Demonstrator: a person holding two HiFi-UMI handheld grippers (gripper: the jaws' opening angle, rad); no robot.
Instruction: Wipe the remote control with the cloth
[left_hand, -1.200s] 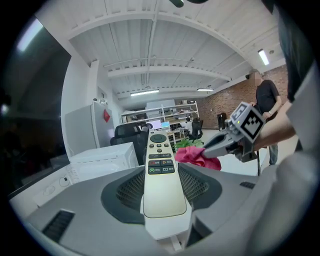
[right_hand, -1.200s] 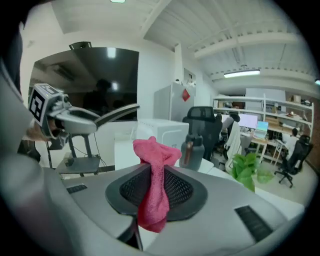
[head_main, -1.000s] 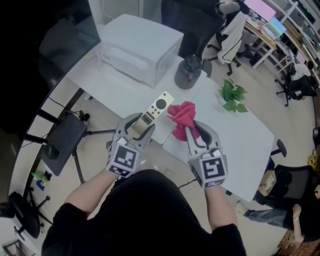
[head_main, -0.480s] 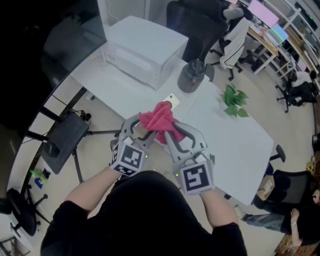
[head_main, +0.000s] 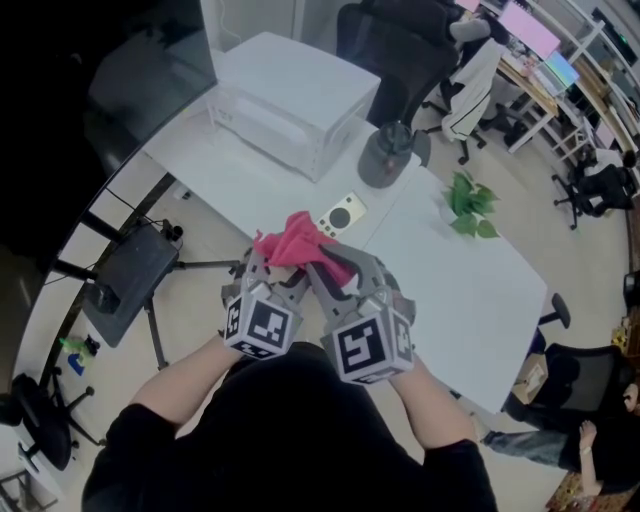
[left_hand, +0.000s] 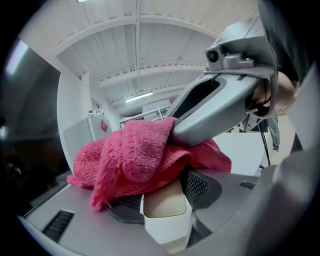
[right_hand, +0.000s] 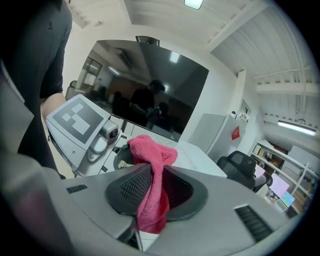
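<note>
Head view: the remote control (head_main: 340, 215) is off the tabletop (head_main: 460, 290), held in the air at its near edge. Its button end pokes out toward 1 o'clock from under the cloth (head_main: 290, 245). The left claw (head_main: 262, 268) grips the remote's lower end, jaws wide across its body; the left gripper view shows the pale remote seated between them. The right claw (head_main: 330, 272) is clamped on a fold of the cloth, which drapes over the remote's middle and lower part. The wiping step looks to be under way, with the cloth laid on the remote's face. The next move calls for dragging the cloth along the remote toward 1 o'clock, onto the uncovered end, while the left claw holds it steady. A white box (head_main: 290, 90) sits at 12 o'clock, well apart.
</note>
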